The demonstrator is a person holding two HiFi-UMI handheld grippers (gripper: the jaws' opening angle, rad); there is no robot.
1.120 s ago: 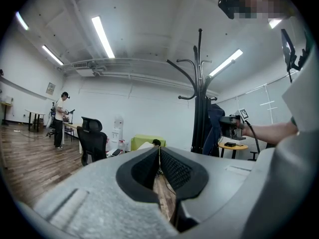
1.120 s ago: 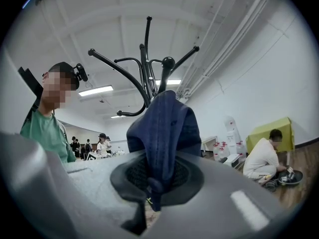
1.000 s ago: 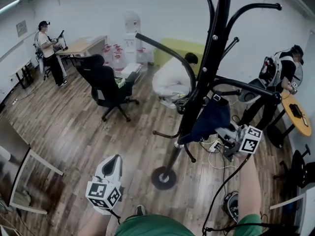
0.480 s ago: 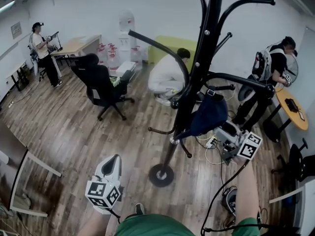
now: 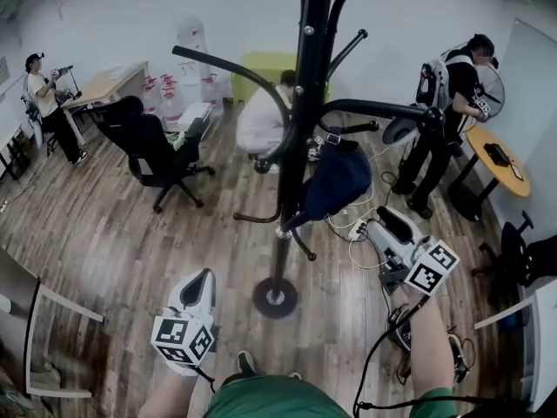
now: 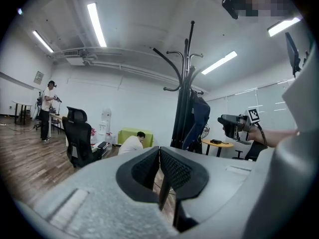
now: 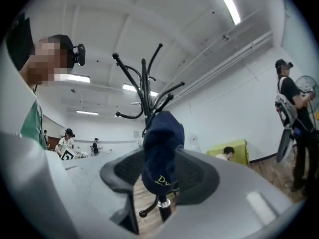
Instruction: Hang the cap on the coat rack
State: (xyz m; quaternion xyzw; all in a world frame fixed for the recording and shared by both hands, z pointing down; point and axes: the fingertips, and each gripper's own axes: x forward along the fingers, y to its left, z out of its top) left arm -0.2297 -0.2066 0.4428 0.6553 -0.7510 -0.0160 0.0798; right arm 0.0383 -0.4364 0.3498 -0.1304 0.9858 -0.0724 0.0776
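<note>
Cap (image 5: 338, 181) is hanging on the coat rack (image 5: 300, 103). It's dark navy, drooping from a lower hook on the pole's right side, and clear of both claws. My read is that the hang is done, since the hook alone is carrying it.

Going left to right:
- Left claw (image 5: 202, 279) is idling low, left of the rack's round base (image 5: 275, 297). Its jaws are pressing together on nothing. It's probably just keeping clear, as this is a one-hand job.
- The rack pole is standing upright mid-scene with curved hooks fanning out, and every other hook I can see is bare.
- Right claw (image 5: 383, 223) is sitting just right of and below the cap, aiming at it without touching. Its jaws are standing wide and closing. The cap is lining up in the gap, but it's farther off and nothing is sitting between the pads.

Room:
- The rack is standing on a wood plank floor (image 5: 104, 225).
- At far left a person (image 5: 43, 94) is standing by a long counter (image 5: 100, 85).
- Next comes a black office chair (image 5: 148, 142), then someone in white (image 5: 257, 120) crouching behind the rack.
- White cables (image 5: 357, 233) are trailing on the floor under the cap.
- At right another person (image 5: 448, 94) is standing beside a round counter (image 5: 492, 159).
</note>
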